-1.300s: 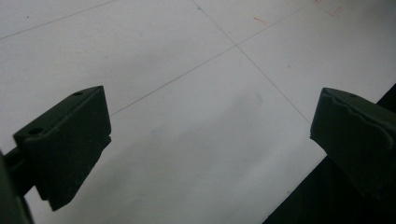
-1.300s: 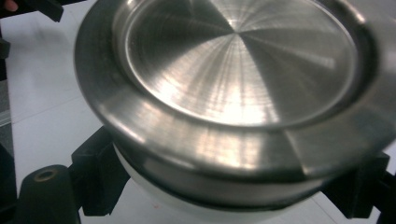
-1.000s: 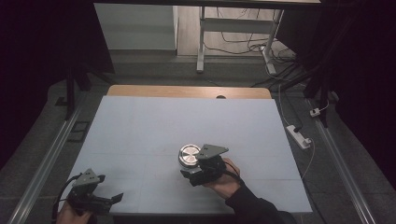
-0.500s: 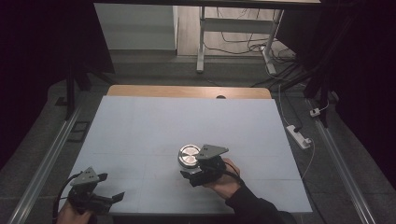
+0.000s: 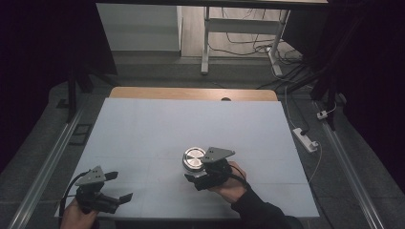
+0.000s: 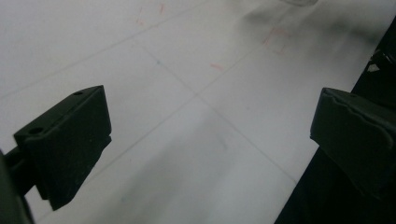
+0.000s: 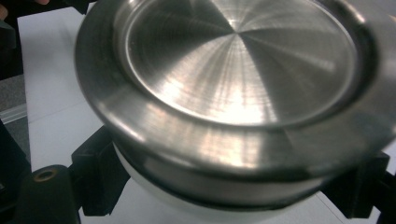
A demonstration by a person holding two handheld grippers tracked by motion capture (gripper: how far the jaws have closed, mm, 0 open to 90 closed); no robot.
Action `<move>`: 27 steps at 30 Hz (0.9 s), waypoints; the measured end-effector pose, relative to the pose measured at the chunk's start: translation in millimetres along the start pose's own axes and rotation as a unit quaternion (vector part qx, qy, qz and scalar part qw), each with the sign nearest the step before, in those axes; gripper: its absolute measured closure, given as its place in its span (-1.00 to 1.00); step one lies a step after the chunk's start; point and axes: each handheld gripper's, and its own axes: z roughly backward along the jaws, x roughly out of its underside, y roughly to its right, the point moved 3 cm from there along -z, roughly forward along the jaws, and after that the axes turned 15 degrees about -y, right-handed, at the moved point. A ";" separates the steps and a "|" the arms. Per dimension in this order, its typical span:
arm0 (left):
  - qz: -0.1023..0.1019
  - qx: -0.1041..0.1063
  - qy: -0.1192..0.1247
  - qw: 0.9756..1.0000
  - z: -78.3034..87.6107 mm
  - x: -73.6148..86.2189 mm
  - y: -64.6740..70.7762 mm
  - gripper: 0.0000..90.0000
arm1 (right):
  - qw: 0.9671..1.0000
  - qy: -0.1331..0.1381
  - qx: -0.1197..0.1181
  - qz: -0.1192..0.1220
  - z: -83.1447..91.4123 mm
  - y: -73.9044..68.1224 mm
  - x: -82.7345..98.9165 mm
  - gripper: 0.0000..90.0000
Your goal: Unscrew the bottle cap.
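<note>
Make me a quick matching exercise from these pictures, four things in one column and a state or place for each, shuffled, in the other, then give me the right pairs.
Things:
1. right gripper
2. left gripper
3. metal container
4. power strip

States or places:
A. jaws wide apart over bare table
B. on the floor to the right of the table
C. jaws shut on the round container
D. shiny round lid facing up, near the table's middle

Pairs: 1-C, 2-A, 3-D, 4-B
</note>
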 end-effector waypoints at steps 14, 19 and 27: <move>-0.039 0.005 0.010 0.999 -9.9 -41.3 7.4 -1.00 | 1.000 0.000 -0.004 0.002 1.1 -0.2 -0.4 -0.66; -0.051 0.022 0.009 0.998 -13.9 -58.6 9.0 -1.00 | 1.000 -0.001 -0.006 0.004 0.6 -0.5 -0.3 -0.66; -0.073 0.033 0.009 0.997 -23.5 -83.2 10.5 -1.00 | 1.000 -0.001 -0.012 0.009 -0.7 -1.7 -0.3 -0.66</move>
